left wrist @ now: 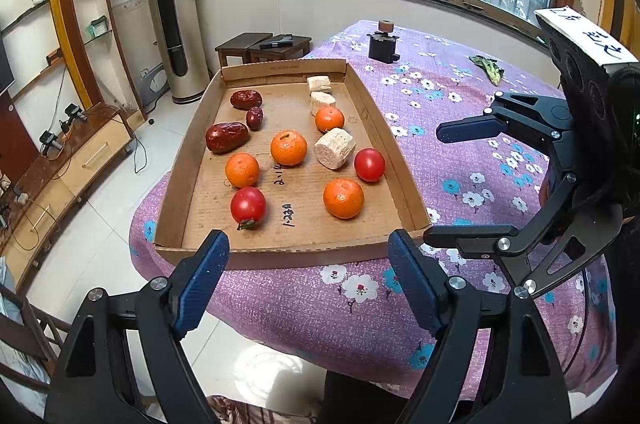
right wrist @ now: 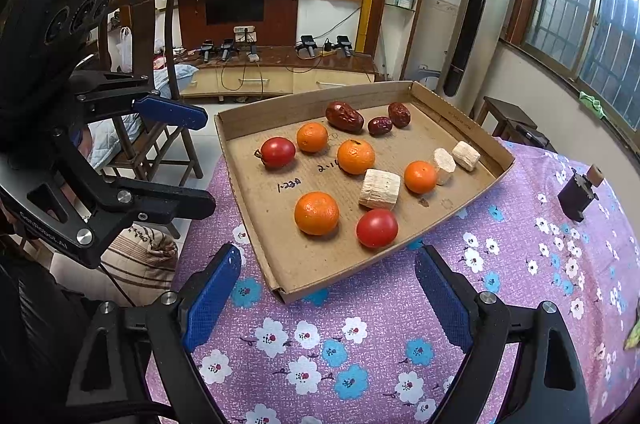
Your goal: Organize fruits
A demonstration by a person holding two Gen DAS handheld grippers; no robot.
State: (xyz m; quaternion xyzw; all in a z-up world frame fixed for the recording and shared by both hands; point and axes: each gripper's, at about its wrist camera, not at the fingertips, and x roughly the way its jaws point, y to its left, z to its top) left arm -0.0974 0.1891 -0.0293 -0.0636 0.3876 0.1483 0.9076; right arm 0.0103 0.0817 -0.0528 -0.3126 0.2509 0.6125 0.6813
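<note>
Sitting on the purple flowered surface (left wrist: 360,304), the shallow cardboard tray (left wrist: 372,112) runs its long axis away from the left gripper (left wrist: 308,276), with one short end at the near edge of the surface and the other toward the window. In the right wrist view the same tray (right wrist: 460,116) lies skewed, its near corner pointing between the fingers of the right gripper (right wrist: 328,300).

Tray contents, all loose and mostly apart:
- four oranges: one near-right (left wrist: 343,198), one centre (left wrist: 288,148), one left (left wrist: 242,170), one farther back (left wrist: 329,119)
- two tomatoes: one near-left with its stem end down toward the near rim (left wrist: 248,206), one by the right wall (left wrist: 369,164)
- three dried red dates along the left wall, long axes roughly crosswise to the tray; largest nearest (left wrist: 226,137), small one (left wrist: 254,118), third farthest (left wrist: 246,99)
- three pale cut cylinder chunks on the right: biggest lying on its side (left wrist: 334,148), touching or just beside the right tomato; two more behind (left wrist: 322,102), (left wrist: 319,84)

Left gripper: wide open, holding nothing, hovering just short of the tray's near rim. Right gripper: wide open too, empty, over the surface beside the tray's right side.

A small black block (left wrist: 383,44) stands at the far end of the surface, well apart from the tray.
</note>
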